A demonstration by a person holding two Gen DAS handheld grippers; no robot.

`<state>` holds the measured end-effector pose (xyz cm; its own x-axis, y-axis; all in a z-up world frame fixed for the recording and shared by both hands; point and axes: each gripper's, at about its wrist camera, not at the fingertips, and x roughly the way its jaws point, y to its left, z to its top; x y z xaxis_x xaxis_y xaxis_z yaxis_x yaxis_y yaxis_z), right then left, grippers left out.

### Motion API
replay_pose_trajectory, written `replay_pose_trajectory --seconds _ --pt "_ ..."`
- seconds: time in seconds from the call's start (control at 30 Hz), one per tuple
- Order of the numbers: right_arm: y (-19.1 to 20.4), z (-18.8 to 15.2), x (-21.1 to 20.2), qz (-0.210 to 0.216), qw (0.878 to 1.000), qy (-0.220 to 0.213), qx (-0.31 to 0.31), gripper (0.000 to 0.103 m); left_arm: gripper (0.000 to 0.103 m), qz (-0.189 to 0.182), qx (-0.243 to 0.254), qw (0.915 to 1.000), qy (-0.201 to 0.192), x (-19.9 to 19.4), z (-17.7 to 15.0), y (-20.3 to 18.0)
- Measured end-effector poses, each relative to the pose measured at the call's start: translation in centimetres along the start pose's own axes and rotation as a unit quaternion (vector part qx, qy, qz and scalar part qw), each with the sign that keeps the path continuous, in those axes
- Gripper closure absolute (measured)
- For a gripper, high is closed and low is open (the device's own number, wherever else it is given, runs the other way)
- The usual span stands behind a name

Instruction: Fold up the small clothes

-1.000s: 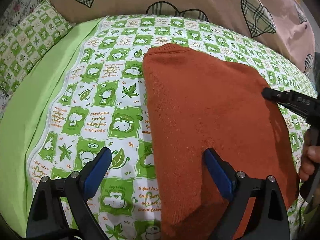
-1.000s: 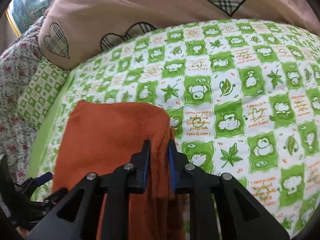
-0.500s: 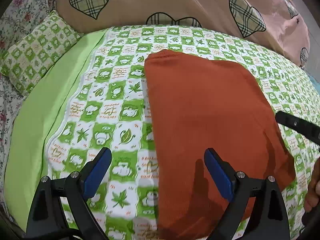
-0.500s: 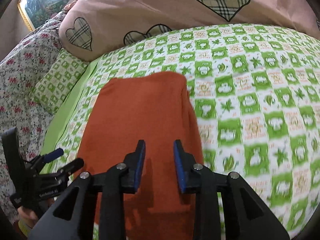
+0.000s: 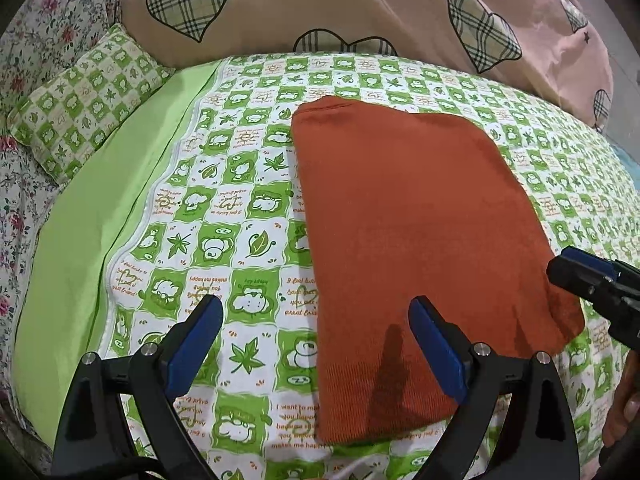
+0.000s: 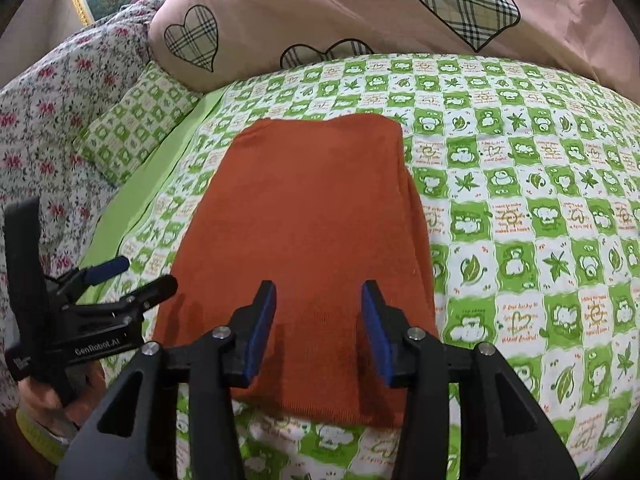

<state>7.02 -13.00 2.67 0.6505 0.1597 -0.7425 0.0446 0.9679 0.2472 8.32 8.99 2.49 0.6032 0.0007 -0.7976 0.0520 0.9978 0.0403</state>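
A rust-orange knit garment lies folded flat as a rectangle on the green-and-white patterned bed sheet. It also shows in the right wrist view. My left gripper is open and empty, raised above the garment's near left edge. My right gripper is open and empty, raised above the garment's near edge. The right gripper's tip shows at the right of the left wrist view. The left gripper shows at the left of the right wrist view.
A large pink pillow with plaid hearts lies behind the garment. A small green checked pillow and floral fabric lie at the left. A plain green strip borders the sheet's left side.
My right gripper let go of the garment's edge and opened. Both grippers drew back and up from the garment, which now lies flat.
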Motion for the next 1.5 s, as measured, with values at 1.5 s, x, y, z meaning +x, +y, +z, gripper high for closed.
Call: replay_pose_trajectory --seconds 1.5 --pt "1.5 -0.6 1.0 -0.004 0.999 0.009 -0.038 0.038 0.007 0.009 0.029 0.9995 -0.006 -0.3 -0.3 -1.1"
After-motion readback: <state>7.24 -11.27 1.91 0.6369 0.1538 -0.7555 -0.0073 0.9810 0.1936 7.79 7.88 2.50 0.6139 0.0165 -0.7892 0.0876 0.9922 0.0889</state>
